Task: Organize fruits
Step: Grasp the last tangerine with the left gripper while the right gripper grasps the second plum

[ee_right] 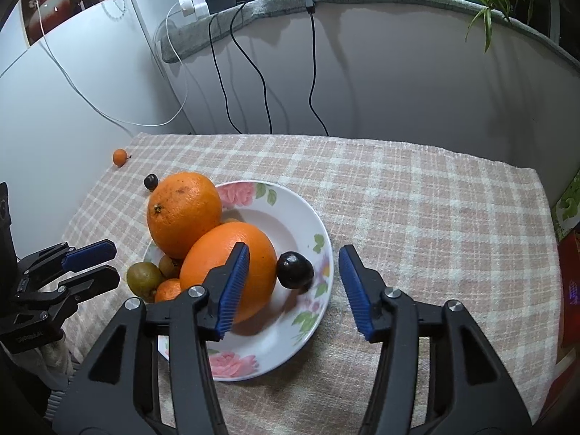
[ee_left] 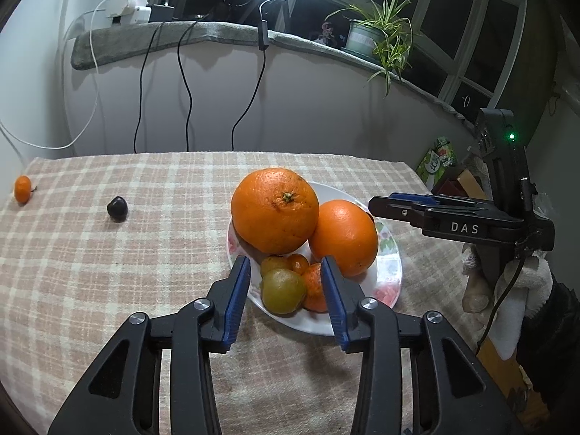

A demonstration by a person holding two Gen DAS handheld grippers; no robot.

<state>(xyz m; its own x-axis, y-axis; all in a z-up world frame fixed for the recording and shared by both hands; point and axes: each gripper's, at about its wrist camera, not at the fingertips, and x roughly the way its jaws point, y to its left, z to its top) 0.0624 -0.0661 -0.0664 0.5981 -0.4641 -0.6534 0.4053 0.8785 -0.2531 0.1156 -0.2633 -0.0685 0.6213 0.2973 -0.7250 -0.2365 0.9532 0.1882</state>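
A white floral plate (ee_right: 290, 203) (ee_left: 389, 275) on the checked tablecloth holds two big oranges (ee_right: 183, 214) (ee_right: 232, 272), small green fruits (ee_right: 143, 277), a small mandarin (ee_right: 168, 290) and a dark plum (ee_right: 294, 270). My left gripper (ee_left: 285, 268) is open above the plate's near edge, its jaws either side of a green fruit (ee_left: 282, 290) without touching it. My right gripper (ee_right: 294, 257) is open and empty above the plate, over the plum. On the cloth lie another dark plum (ee_left: 117, 208) (ee_right: 150, 181) and a small mandarin (ee_left: 22, 189) (ee_right: 119, 156).
Cables (ee_left: 186, 83) hang down the wall behind the table. A potted plant (ee_left: 377, 32) stands on the padded sill. Boxes (ee_left: 435, 161) sit off the table's right edge. The cloth (ee_right: 435, 224) spreads right of the plate.
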